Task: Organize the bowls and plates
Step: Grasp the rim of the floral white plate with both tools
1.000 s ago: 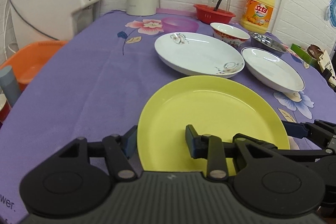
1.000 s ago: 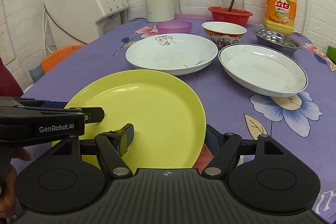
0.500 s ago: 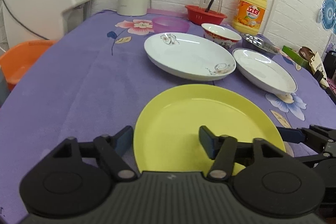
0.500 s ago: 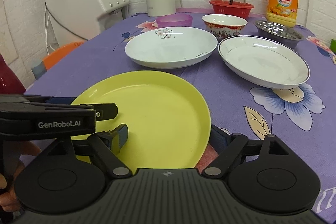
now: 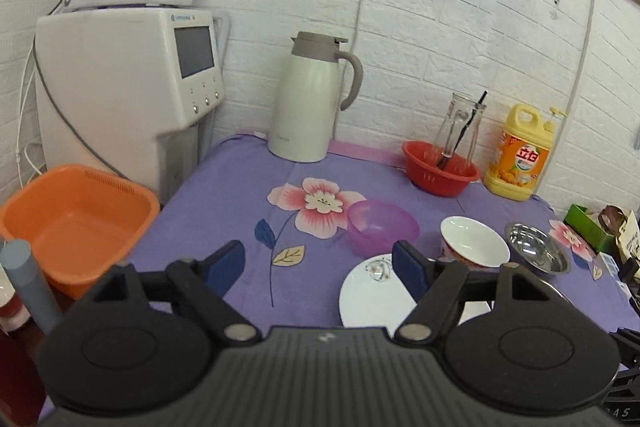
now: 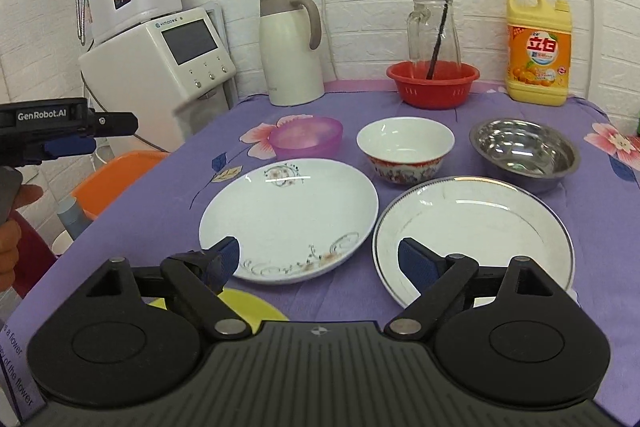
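My right gripper (image 6: pixel 318 261) is open and empty, above the near rims of a white floral plate (image 6: pixel 288 217) and a white blue-rimmed plate (image 6: pixel 476 231). A yellow plate (image 6: pixel 244 303) lies below it, mostly hidden. Behind stand a purple bowl (image 6: pixel 306 137), a red-patterned white bowl (image 6: pixel 406 149) and a steel bowl (image 6: pixel 524 153). My left gripper (image 5: pixel 320 265) is open and empty, raised above the table; it also shows in the right wrist view (image 6: pixel 76 135). It sees the floral plate (image 5: pixel 374 293), purple bowl (image 5: pixel 382 227), white bowl (image 5: pixel 474 241) and steel bowl (image 5: pixel 536 253).
At the back stand a white thermos jug (image 6: pixel 290 47), a red basket (image 6: pixel 434 83) holding a glass jar, and a yellow detergent bottle (image 6: pixel 538 47). A water dispenser (image 5: pixel 124 95) and an orange tub (image 5: pixel 76 223) stand left of the purple floral tablecloth (image 6: pixel 540 307).
Both grippers have risen and pulled away from the yellow plate, their jaws opened wider. The left gripper lifted high and tilted up toward the wall.
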A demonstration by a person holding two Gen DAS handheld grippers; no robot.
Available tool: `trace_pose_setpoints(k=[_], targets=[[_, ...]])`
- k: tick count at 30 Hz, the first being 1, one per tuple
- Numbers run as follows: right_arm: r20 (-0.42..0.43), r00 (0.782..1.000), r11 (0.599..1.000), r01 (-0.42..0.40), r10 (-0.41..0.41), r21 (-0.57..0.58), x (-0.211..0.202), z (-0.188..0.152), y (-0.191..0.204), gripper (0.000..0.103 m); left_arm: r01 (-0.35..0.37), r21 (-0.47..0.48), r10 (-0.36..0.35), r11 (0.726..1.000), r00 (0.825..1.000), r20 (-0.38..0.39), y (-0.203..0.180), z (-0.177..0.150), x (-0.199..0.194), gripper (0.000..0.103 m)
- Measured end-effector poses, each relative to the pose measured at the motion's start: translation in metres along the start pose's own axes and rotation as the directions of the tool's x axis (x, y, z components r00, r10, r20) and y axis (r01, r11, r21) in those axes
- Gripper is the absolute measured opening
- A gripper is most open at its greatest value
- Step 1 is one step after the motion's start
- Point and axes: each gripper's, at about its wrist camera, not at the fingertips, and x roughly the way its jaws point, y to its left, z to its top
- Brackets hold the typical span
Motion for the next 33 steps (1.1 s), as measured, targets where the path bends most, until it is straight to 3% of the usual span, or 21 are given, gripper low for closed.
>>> trace_pose_setpoints(k=[8,15,21,27,33], targets=[[-0.062,0.998,0.999,-0.026,0.025,-0.018,0.081,0.034,-0.007,0.103,-0.033,0.002,0.033,0.999,0.989,-0.144,0.018,-0.03,0.046,0.075],[-0.149,0.989,1.0,-0.017,0.017,0.003,0.125,0.031,-0.018,0.103,-0.052,-0.017,0.048,0.998,0.981,-0.188,0.033,-0.033,0.07,0.075],[-0.163,0.987,1.0,0.001,-0.005,-0.022,0.134,0.031,-0.006,0.103,-0.044,-0.026,0.037,0.999,0.978,-0.205,0.039,-0.035,0.077,0.075],[-0.172,0.983,0.997,-0.071,0.065,-0.03,0.137,0.032,0.006,0.103,-0.042,-0.019,0.037,0.999,0.976,-0.212,0.035,-0.037,0.08,0.075],[-0.176,0.983,0.998,-0.064,0.059,-0.022,0.127,0.023,-0.002,0.103,-0.02,-0.009,0.018,1.0,0.969,-0.246,0.022,-0.044,0.092,0.075]])
